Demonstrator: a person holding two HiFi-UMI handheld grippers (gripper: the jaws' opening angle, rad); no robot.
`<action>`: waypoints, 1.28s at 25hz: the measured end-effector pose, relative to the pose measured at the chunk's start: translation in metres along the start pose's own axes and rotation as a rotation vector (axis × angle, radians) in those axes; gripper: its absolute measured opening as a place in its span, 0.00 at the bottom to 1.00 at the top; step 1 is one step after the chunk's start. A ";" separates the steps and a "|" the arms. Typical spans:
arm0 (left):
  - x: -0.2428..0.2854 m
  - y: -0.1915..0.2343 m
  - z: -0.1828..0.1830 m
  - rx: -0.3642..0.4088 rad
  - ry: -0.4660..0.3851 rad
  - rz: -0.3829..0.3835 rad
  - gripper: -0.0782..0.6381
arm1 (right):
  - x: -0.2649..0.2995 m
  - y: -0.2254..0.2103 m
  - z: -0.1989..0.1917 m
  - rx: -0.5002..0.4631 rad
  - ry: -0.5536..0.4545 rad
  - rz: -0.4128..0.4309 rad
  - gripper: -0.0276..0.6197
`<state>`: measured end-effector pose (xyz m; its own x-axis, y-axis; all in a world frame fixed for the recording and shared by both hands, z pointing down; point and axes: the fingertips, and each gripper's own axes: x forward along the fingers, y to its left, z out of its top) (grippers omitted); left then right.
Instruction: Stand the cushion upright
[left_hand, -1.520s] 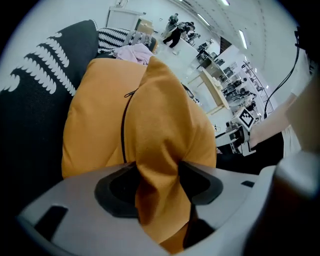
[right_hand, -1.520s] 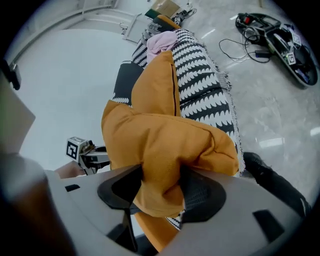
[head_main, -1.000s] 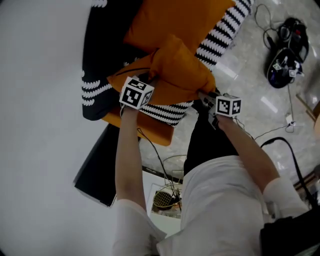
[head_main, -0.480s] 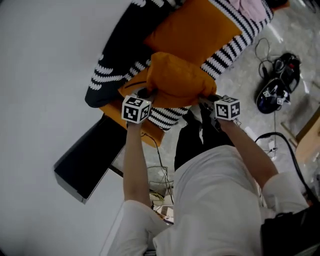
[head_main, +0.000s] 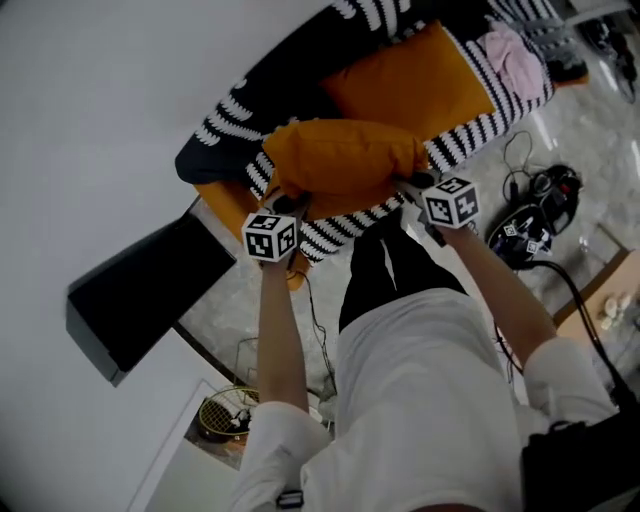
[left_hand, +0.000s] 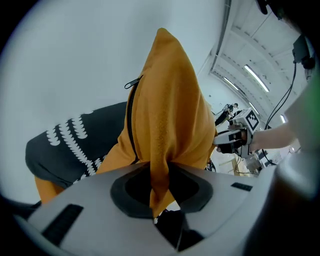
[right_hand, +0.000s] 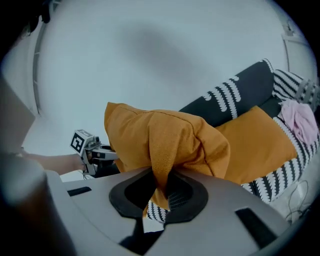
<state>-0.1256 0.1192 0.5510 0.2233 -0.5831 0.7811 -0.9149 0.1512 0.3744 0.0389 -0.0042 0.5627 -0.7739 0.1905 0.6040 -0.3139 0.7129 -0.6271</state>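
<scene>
L gripper (head_main: 287, 205) & R gripper (head_main: 413, 183) are clamping opposite cushion (head_main: 345, 155) corners, mid-lift step probably; next move is calling for seating its bottom edge against sofa (head_main: 290, 75).

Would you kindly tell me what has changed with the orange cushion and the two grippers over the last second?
The left gripper and right gripper have raised the orange cushion above the sofa and rolled it, so it stretches between them rather than bunching. Nothing was grasped or released: both stay shut on its corners. The second orange cushion lies where it was.
</scene>
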 end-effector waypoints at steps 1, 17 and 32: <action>-0.006 0.004 -0.004 -0.028 -0.022 0.006 0.21 | 0.004 0.006 0.007 -0.035 0.011 0.002 0.14; -0.077 0.089 -0.021 -0.392 -0.363 0.070 0.21 | 0.098 0.109 0.133 -0.482 0.114 0.049 0.14; -0.055 0.222 -0.047 -0.586 -0.329 0.092 0.26 | 0.249 0.130 0.170 -0.556 0.357 -0.020 0.16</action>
<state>-0.3254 0.2228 0.6147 -0.0456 -0.7460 0.6643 -0.5705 0.5653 0.5957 -0.2884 0.0212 0.5474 -0.5106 0.3178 0.7990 0.0786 0.9426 -0.3246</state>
